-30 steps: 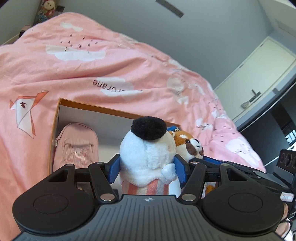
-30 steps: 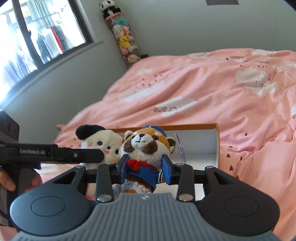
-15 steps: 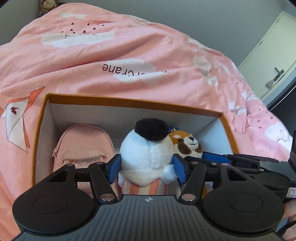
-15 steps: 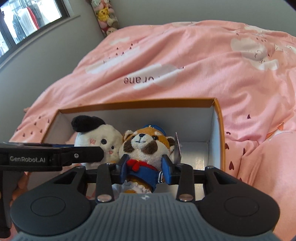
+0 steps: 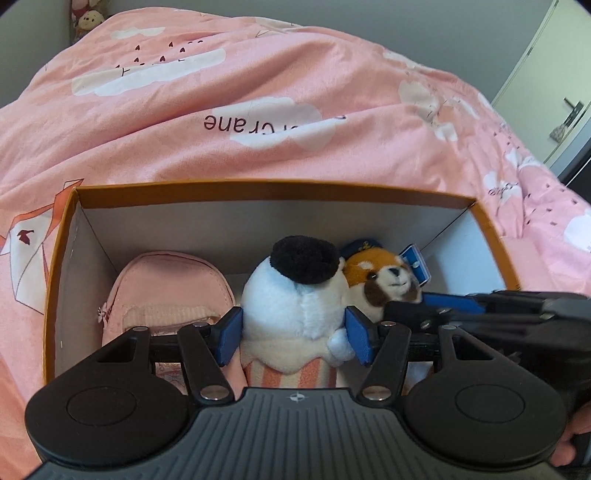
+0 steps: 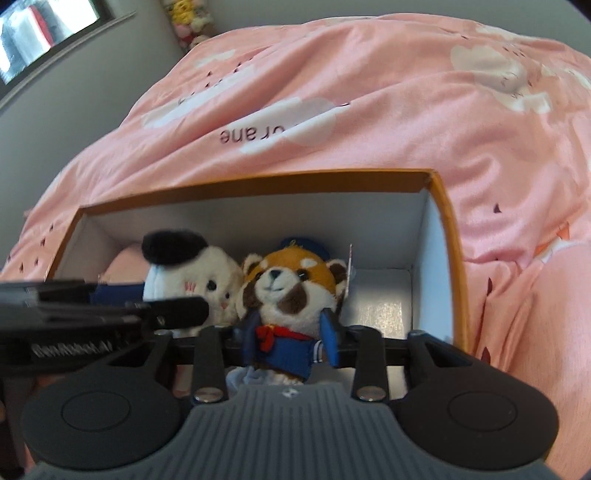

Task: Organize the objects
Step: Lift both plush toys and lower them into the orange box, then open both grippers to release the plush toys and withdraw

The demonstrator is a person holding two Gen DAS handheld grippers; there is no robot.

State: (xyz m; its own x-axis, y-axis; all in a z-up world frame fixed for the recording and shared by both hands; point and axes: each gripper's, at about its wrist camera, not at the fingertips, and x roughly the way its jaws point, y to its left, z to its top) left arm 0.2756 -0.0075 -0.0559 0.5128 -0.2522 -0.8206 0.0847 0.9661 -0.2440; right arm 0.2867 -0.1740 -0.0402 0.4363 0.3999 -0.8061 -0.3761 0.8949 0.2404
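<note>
An orange-rimmed white box (image 5: 258, 186) lies on the pink bed; it also shows in the right wrist view (image 6: 448, 221). My left gripper (image 5: 293, 338) is shut on a white plush with a black tuft (image 5: 295, 295) and holds it inside the box. My right gripper (image 6: 286, 341) is shut on a red panda plush in a blue sailor suit (image 6: 291, 291), just right of the white plush (image 6: 192, 273). The panda (image 5: 380, 284) shows beside the white plush in the left wrist view. A pink mini backpack (image 5: 162, 295) lies in the box's left part.
The pink duvet (image 5: 258, 110) with cloud prints surrounds the box. Bare box floor (image 6: 384, 306) shows right of the panda. Stuffed toys (image 6: 188, 18) stand by the far wall under a window. A door (image 5: 554, 74) is at far right.
Both grippers have moved forward and down with their plush toys, from above the near rim into the box. The two toys now sit side by side lower between the box walls.
</note>
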